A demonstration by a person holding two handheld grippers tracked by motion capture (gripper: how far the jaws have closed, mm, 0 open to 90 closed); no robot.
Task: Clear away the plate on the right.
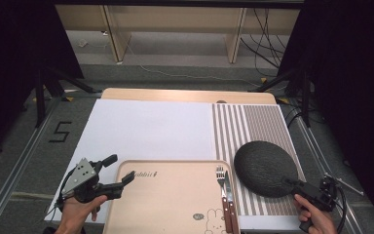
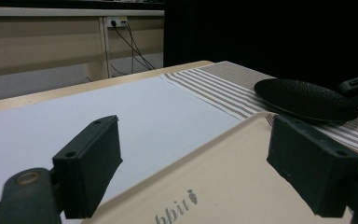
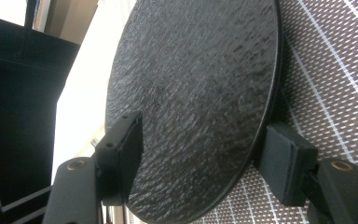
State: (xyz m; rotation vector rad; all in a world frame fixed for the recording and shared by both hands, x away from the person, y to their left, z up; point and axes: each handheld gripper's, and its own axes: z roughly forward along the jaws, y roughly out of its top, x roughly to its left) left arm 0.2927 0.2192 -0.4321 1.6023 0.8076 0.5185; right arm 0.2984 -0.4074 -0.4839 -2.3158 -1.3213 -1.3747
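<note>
- Your right gripper (image 1: pixel 292 182) sits at the near right corner of the worktop, its jaws set either side of the near rim of the round black plate with a rough, slate-like surface (image 1: pixel 265 167).
- In the right gripper view one jaw lies over the top face of that plate (image 3: pixel 191 93) and the other under its edge, against the mat; a gap shows at the lower jaw, so the jaws are apart and not clamped on it.
- The plate rests on the brown-and-white striped woven placemat (image 1: pixel 253 126), which covers the right part of the worktop.
- Just left of the plate, a metal fork with a wooden handle (image 1: pixel 220 181) and a metal knife with a wooden handle (image 1: pixel 228 192) lie side by side along the right edge of the beige rectangular tray printed with a small rabbit (image 1: pixel 170 195). They lie close between the plate and the open middle of the tray.
- Your left gripper (image 1: pixel 119 175) hangs at the tray's left edge, jaws wide apart with nothing between them; one jaw is over the tray, the other beside it.
- A white sheet (image 1: pixel 146 129) covers the worktop behind the tray.
</note>
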